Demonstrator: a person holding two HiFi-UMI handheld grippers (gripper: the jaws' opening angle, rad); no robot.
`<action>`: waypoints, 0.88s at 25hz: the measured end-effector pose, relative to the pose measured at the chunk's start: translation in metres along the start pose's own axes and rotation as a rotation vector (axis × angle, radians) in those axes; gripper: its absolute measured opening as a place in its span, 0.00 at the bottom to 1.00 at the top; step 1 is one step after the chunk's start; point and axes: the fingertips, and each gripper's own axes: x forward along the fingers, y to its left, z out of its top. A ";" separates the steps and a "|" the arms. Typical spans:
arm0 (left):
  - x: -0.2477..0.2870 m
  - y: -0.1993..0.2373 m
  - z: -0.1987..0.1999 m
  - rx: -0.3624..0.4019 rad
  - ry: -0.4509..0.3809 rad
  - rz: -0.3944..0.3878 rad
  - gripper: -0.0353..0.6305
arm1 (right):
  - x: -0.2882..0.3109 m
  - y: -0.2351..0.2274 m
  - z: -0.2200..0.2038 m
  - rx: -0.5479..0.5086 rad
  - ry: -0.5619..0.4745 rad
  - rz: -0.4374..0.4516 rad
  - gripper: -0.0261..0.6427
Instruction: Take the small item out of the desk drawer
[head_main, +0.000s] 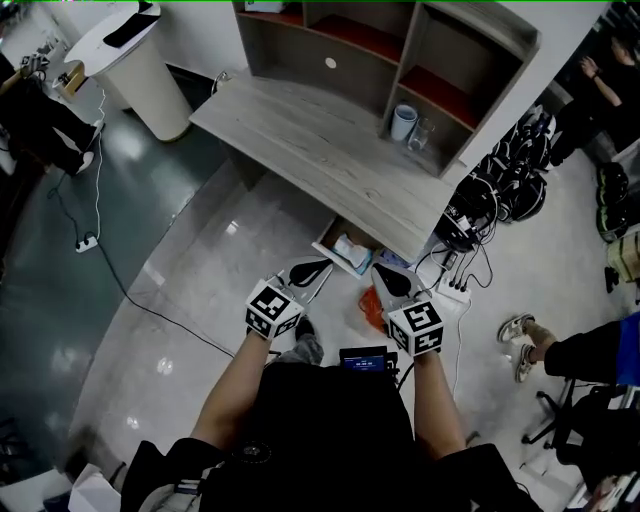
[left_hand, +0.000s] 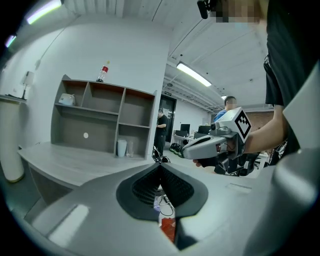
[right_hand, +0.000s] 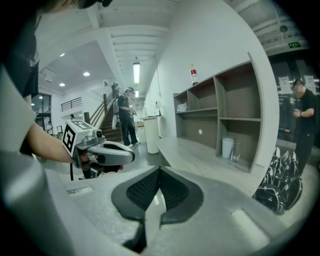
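Observation:
The grey wooden desk (head_main: 320, 140) has a drawer (head_main: 326, 244) standing open under its front edge. Small white and blue items (head_main: 350, 250) lie inside it; I cannot tell them apart. My left gripper (head_main: 320, 268) hovers just in front of the drawer, shut and empty. My right gripper (head_main: 384, 274) hangs beside it, a little to the right of the drawer, also shut with nothing in it. In the left gripper view the pads (left_hand: 172, 185) meet, and the right gripper (left_hand: 186, 151) shows ahead. The right gripper view shows closed pads (right_hand: 175, 192) and the left gripper (right_hand: 132, 156).
A hutch with shelves stands on the desk, holding a white cup (head_main: 403, 122). An orange bag (head_main: 370, 306) and a white power strip (head_main: 452, 286) lie on the floor under the desk. Black gear (head_main: 500, 190) is piled at the right. A person's feet (head_main: 520, 345) are nearby.

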 end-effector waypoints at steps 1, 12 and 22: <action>0.001 0.005 0.001 0.003 0.001 -0.011 0.06 | 0.004 -0.001 0.002 0.002 -0.001 -0.010 0.04; 0.004 0.042 0.007 0.027 0.014 -0.112 0.06 | 0.035 -0.001 0.014 0.025 0.004 -0.100 0.04; 0.024 0.031 0.008 0.022 0.029 -0.108 0.06 | 0.027 -0.016 0.018 0.010 0.016 -0.080 0.04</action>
